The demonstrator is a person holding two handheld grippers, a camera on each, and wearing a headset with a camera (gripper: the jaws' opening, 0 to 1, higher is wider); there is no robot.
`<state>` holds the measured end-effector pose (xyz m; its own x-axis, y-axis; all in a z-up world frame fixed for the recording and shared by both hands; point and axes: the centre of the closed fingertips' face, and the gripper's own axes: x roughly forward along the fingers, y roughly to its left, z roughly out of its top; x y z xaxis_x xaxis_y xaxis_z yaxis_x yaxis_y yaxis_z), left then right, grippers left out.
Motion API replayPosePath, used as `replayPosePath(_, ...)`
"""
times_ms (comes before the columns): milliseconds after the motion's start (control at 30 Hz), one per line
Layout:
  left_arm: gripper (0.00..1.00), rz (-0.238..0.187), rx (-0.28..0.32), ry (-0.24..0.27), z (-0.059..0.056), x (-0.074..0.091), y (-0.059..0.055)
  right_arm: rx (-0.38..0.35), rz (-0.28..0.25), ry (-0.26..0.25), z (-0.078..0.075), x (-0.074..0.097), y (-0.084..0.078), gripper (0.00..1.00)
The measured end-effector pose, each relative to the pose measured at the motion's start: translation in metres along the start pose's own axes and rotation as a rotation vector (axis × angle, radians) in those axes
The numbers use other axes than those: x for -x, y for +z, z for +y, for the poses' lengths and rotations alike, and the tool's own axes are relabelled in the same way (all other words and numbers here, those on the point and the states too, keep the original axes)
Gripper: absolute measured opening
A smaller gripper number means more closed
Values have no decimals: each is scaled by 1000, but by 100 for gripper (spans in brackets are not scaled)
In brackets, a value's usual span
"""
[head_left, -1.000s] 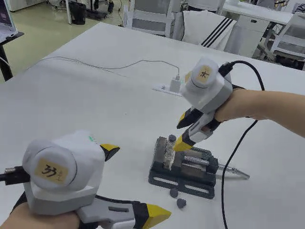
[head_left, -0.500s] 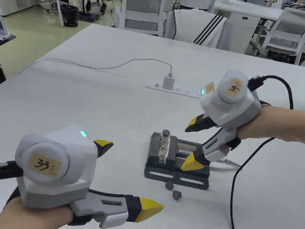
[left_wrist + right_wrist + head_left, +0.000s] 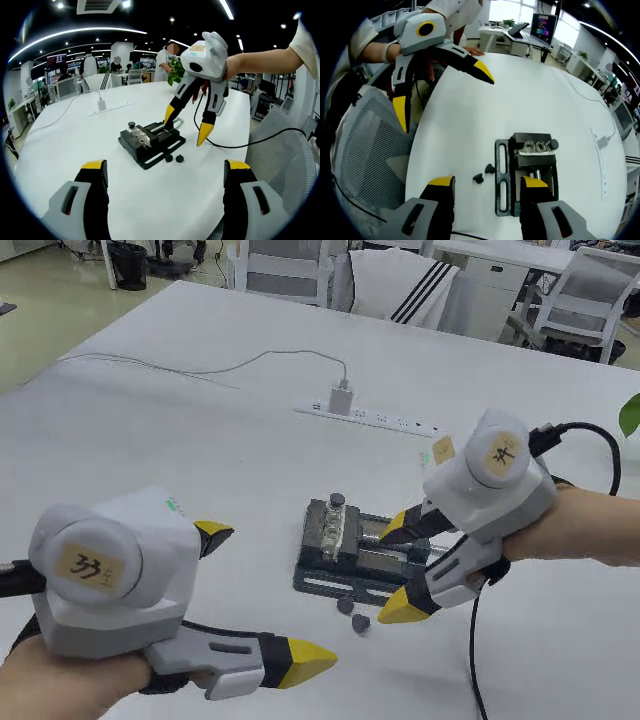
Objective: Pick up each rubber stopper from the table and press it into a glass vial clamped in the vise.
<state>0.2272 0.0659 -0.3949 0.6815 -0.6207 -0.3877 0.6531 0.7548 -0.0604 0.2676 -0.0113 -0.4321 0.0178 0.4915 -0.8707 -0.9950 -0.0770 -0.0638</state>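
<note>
Head view. A black metal vise (image 3: 318, 582) sat near the middle of the white desk (image 3: 150, 450). A row of clear glass vials (image 3: 327, 537) was clamped upright in it; the count was not clear. One dark grey rubber stopper (image 3: 337, 500) sat in the vial at the far end. Two loose dark rubber stoppers (image 3: 345, 606) lay on the desk at the vise's 6 o'clock, just beside its base and close together. The right tool (image 3: 390, 572), white body with black, yellow-tipped jaws, hovered at the vise's 3 o'clock with its jaws spread wide and nothing between them. The left tool (image 3: 262, 600), same make, hung at 8 o'clock, well apart from the vise, jaws spread and empty. A white power strip (image 3: 380, 420) with a charger plugged in lay at 12 o'clock, further back.

Left gripper view. The tool's own jaws stood apart at the bottom, holding nothing. The vise (image 3: 150, 145) was at centre, with the loose stoppers (image 3: 169, 158) at its 4 o'clock. The right tool (image 3: 186, 130) was at 2 o'clock, jaws parted.

Right gripper view. The tool's own jaws were parted and empty. The loose stoppers (image 3: 478, 178) lay at the vise's (image 3: 501, 175) 9 o'clock. The left tool (image 3: 442, 95) was at 10 o'clock, jaws wide.
</note>
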Motion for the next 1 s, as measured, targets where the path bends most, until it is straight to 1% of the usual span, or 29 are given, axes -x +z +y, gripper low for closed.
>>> replayPosePath(133,96,-6,10,8,-1,4,-4,-10,5,12,1,-8,1,43)
replayPosePath(233,96,-5,13,10,-3,7,-7,-2,16,21,4,-15,0,42)
replayPosePath(400,95,-7,25,16,-6,10,-11,5,29,23,6,-22,-2,36)
replayPosePath(567,95,-3,32,14,-9,11,-16,-9,24,13,2,-26,-1,23)
replayPosePath(633,95,-3,34,11,-11,11,-16,-14,13,11,0,-29,1,21)
replayPosePath(700,95,-2,32,8,-12,11,-16,-16,16,1,-3,-32,1,17)
replayPosePath(767,95,-1,33,6,-13,11,-17,-26,20,-5,-6,-34,1,11)
replayPosePath(933,95,-3,35,4,-13,11,-17,-56,32,-5,-8,-39,-2,4)
replayPosePath(1000,95,-3,39,3,-13,11,-18,-65,29,-2,-8,-40,-2,0)
